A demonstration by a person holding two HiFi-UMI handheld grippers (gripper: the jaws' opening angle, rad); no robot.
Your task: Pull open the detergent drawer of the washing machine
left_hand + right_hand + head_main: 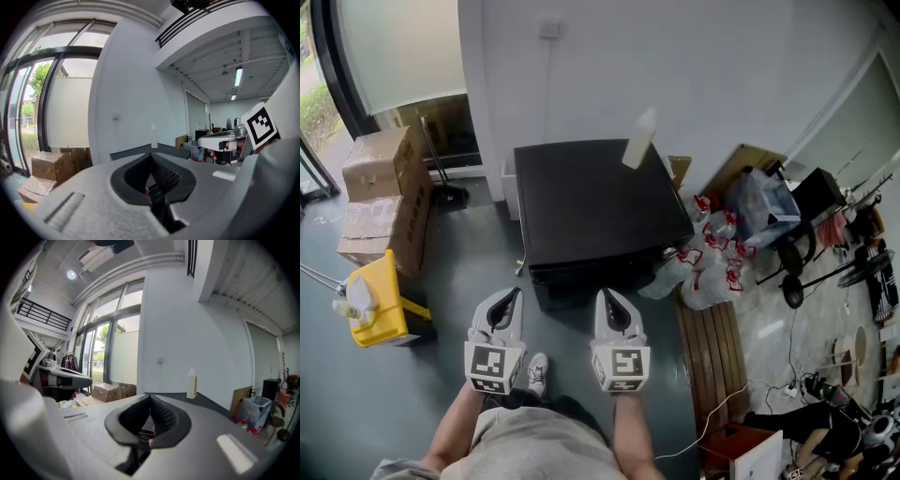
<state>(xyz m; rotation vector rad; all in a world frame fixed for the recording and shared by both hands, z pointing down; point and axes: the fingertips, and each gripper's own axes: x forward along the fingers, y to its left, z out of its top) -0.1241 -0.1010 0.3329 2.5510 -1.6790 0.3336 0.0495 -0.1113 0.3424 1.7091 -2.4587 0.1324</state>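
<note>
From above, the washing machine's [591, 206] front escapes me (drawer hidden). One bottle [639, 139] stands on it. Lower centre, left claw [517, 292] and right claw [603, 293] are both closed, empty.

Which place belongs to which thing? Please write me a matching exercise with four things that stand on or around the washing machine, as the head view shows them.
Things
1. white bottle
2. cardboard boxes
3. yellow bin
4. clear plastic bags

Places
A. on the floor, right of the washing machine
B. on top of the washing machine, near its far right corner
C. stacked on the floor at the far left
D. on the floor at the left, lower in the head view than the stack

Pairs: 1-B, 2-C, 3-D, 4-A
</note>
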